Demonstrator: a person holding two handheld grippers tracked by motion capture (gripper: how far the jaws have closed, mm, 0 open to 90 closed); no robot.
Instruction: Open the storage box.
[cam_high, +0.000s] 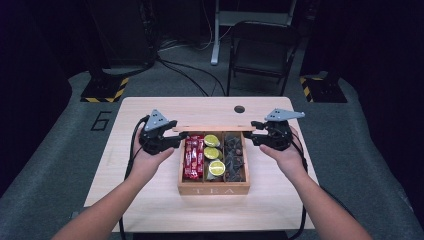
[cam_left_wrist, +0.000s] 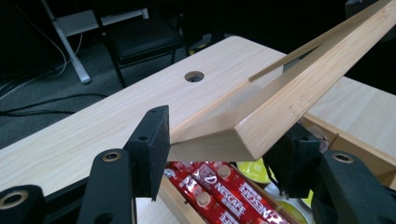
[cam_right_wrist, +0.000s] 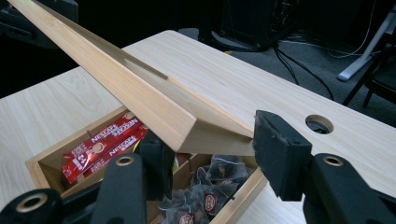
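While the lid (cam_high: 207, 128) of the wooden tea box (cam_high: 214, 189) stands raised along the box's 12 o'clock edge, both grippers hold it by its 2 ends. The left gripper (cam_high: 176, 138) sits at 9 o'clock of the box, and in the left gripper view its jaws straddle the lid's near corner (cam_left_wrist: 243, 135): one pad lies against the lid's side face, the other is tucked under the frame. I cannot tell for certain that both pads press. The right gripper (cam_high: 254, 137) sits at 3 o'clock; in the right gripper view the lid's other corner (cam_right_wrist: 187, 133) lies between its jaws, the right-hand pad against the end face, the other hidden below the frame.

The box sits in the middle of the light wooden table (cam_high: 150, 200), open on top, with 3 compartments (read from the high view): red Nescafe sticks (cam_high: 193, 157) toward 9 o'clock, yellow-green capsules (cam_high: 213, 154) in the middle, dark tea bags (cam_high: 234, 157) toward 3 o'clock. A round cable hole (cam_high: 239, 109) lies at 12 o'clock of the box. A folding chair (cam_high: 262, 50) stands beyond the table.
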